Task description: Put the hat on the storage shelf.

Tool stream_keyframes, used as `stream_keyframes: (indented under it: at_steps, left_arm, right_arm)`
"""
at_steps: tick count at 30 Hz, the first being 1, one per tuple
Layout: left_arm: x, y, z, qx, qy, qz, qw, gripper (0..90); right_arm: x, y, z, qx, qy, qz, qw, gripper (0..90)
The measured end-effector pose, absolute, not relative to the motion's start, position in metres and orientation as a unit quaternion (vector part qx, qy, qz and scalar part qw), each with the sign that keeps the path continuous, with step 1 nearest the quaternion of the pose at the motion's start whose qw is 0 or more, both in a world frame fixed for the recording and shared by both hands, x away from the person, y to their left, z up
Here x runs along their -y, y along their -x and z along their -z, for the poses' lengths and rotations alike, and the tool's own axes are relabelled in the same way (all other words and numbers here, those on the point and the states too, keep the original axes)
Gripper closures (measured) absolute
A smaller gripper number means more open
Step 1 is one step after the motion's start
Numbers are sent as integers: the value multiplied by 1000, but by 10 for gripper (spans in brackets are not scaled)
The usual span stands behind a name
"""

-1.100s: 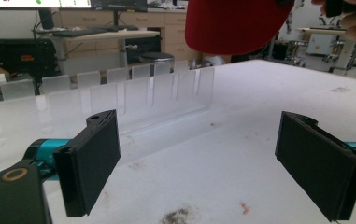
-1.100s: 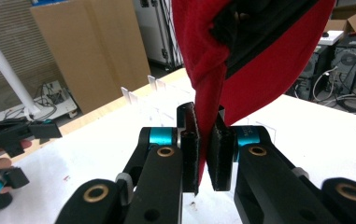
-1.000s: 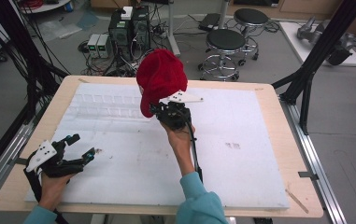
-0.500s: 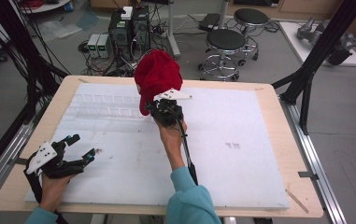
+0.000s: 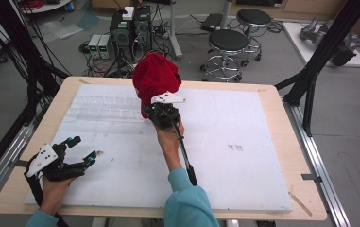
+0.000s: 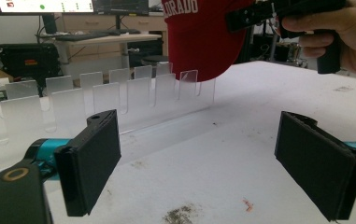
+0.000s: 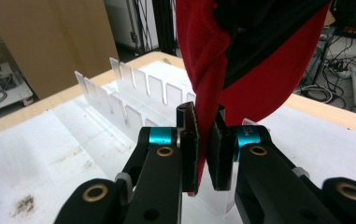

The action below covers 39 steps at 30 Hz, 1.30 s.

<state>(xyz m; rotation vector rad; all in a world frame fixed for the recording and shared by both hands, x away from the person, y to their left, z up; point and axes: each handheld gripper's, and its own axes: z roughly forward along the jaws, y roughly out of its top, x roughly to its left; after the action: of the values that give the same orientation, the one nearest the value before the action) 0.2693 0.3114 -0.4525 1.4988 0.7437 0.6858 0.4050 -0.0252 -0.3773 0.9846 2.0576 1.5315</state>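
Nearest the person, the left gripper (image 5: 81, 153) rests low at the near-left part of the white foam worktop (image 5: 262, 161). Its fingers (image 6: 91, 165) stand wide apart with nothing between them. Just bare, smudged worktop lies under and ahead of them.

Farther out, the right gripper (image 5: 155, 109) is held above the middle of the worktop. Its fingers (image 7: 190, 149) are clamped on a fold of a red baseball cap (image 5: 155, 78), which hangs above and beyond them. The right gripper view shows the red cloth pinched between the pads, with the cap's dark lining opening upward past the fingertips. White lettering on the cap's front shows in the left gripper view.

Just beyond and to the left of the right fingers stands a clear acrylic slotted rack (image 6: 96, 100), two rows of upright tabs. The cap's lower edge hangs close over the tabs nearest those fingers; whether it touches them cannot be told.

Risks, as judgement:
- The grip takes only a thin fold of soft cloth, so a quick swing could let the cap slip out.
- The bulk of the cap hides the tabs from above, so lowering could catch the rim on a tab and tip or drag the light rack.
- The left fingers are well apart from the rack, so nothing steadies it.
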Motion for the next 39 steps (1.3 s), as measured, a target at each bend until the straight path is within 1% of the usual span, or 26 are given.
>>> stream_keyframes:
  at_steps: [9,18,23,24,27,28,29,30,32,37,39]
  left_arm:
    - [-312,-269,453,-323,-649,-299,620,147]
    - [-312,-268,453,-325,-644,-301,624,148]
    - [-312,-267,453,-322,-645,-305,623,149]
    - [-312,-267,453,-322,-645,-304,623,149]
    - [-314,-268,453,-331,-639,-300,626,148]
    - [-314,-268,453,-332,-636,-299,629,149]
    - [-314,-268,453,-331,-637,-299,628,149]
    - [-314,-268,453,-330,-638,-299,628,149]
    - [-314,-268,453,-327,-640,-300,627,148]
    - [-315,-268,453,-326,-637,-297,632,151]
    - [-316,-268,454,-329,-634,-295,634,151]
  right_arm:
    - [26,-405,390,-741,-354,-543,179,849]
    - [25,-402,390,-751,-355,-528,176,843]
    - [25,-401,390,-755,-359,-518,182,812]
    - [26,-401,390,-755,-359,-519,179,798]
    - [27,-401,390,-756,-357,-520,176,794]
    - [27,-401,390,-756,-356,-521,175,780]
    - [27,-401,390,-756,-356,-521,175,744]
    - [27,-400,389,-754,-356,-523,175,672]
    - [25,-399,388,-753,-354,-526,177,630]
    - [24,-393,383,-759,-338,-530,169,409]
    - [24,-390,380,-763,-334,-525,173,342]
